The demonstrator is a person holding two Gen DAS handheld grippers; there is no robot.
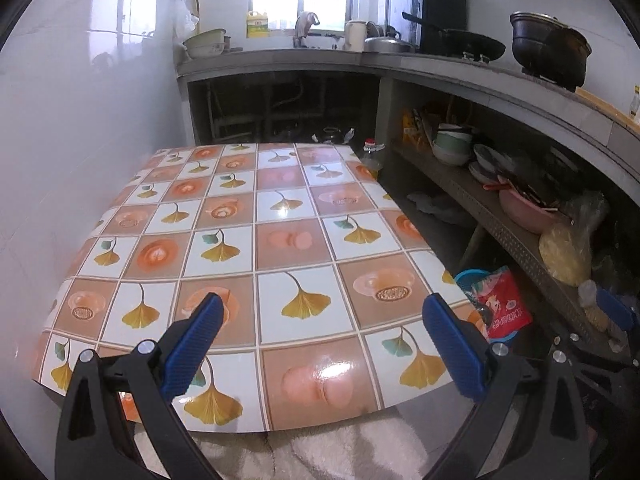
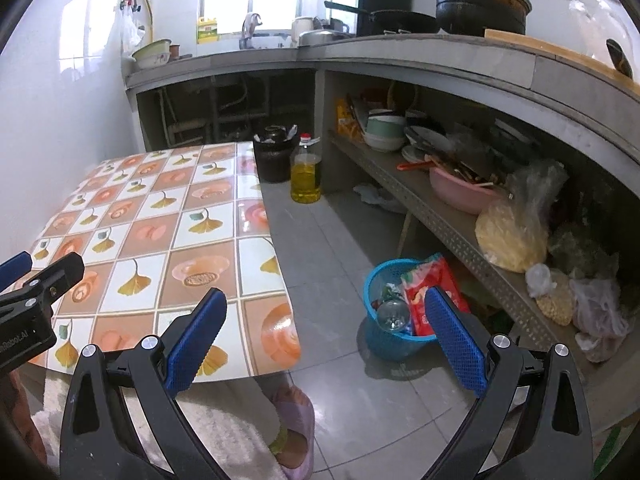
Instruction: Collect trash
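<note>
Right gripper (image 2: 326,334) hangs wide open and empty, over the floor by the table (image 2: 160,216). Left gripper (image 1: 320,340) is spread wide too, nothing in it. Blue basket (image 2: 374,280) on the floor holds a red wrapper (image 2: 424,280).

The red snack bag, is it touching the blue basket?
Touching. In the right wrist view the red snack bag stands inside the blue basket, leaning on its far rim, beside a clear bottle.

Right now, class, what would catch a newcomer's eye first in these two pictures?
The glossy table with its orange-and-white ginkgo-leaf patterned cloth fills the middle. On the grey floor tiles to its right stands a small blue plastic mesh basket holding a red snack wrapper. A yellow cooking-oil bottle stands beyond.
</note>
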